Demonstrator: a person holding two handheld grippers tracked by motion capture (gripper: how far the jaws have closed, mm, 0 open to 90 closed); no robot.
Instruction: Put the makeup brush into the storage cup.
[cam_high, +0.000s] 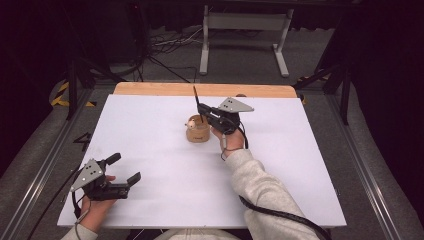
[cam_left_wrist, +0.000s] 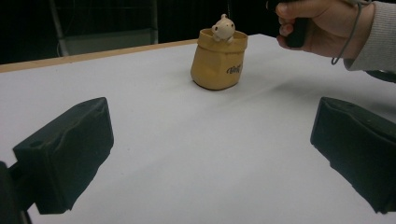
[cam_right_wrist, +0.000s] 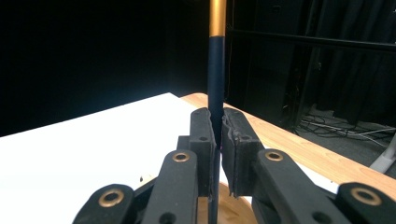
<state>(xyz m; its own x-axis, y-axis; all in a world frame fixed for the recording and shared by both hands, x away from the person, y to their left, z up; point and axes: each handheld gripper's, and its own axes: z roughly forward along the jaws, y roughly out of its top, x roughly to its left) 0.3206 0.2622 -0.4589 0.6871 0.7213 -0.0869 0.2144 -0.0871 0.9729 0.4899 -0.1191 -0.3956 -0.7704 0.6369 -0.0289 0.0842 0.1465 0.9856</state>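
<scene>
Nearest the lower edge of the high view, at lower left, the left gripper (cam_high: 125, 170) rests low over the white tabletop (cam_high: 165, 185), carried by a hand whose forearm enters from the bottom. Its two black jaws are spread wide with nothing between them; in the left gripper view they stand at the far left and far right of the frame, bare white surface between.

Farther in, a grey-sleeved arm (cam_high: 260, 190) rises from the bottom centre toward the middle of the high view, where the hand carries the right gripper (cam_high: 201, 109). Its jaws are pressed together on a slim dark pen with a gold band (cam_high: 196, 98), which stands almost upright. In the right gripper view the pen (cam_right_wrist: 216, 70) runs straight up the middle of the frame, pinched between the two black pads, its gold band near the top edge.

Just below and left of that gripper in the high view sits a small tan sack-shaped holder (cam_high: 197, 131) with a pale little figure at its rim; the pen's lower end reaches down to its mouth. In the left gripper view the holder (cam_left_wrist: 218, 60) stands at upper centre, well apart from the spread jaws.

Beyond, a strip of bare wooden table edge (cam_high: 150, 89) crosses the upper middle of the high view.
</scene>
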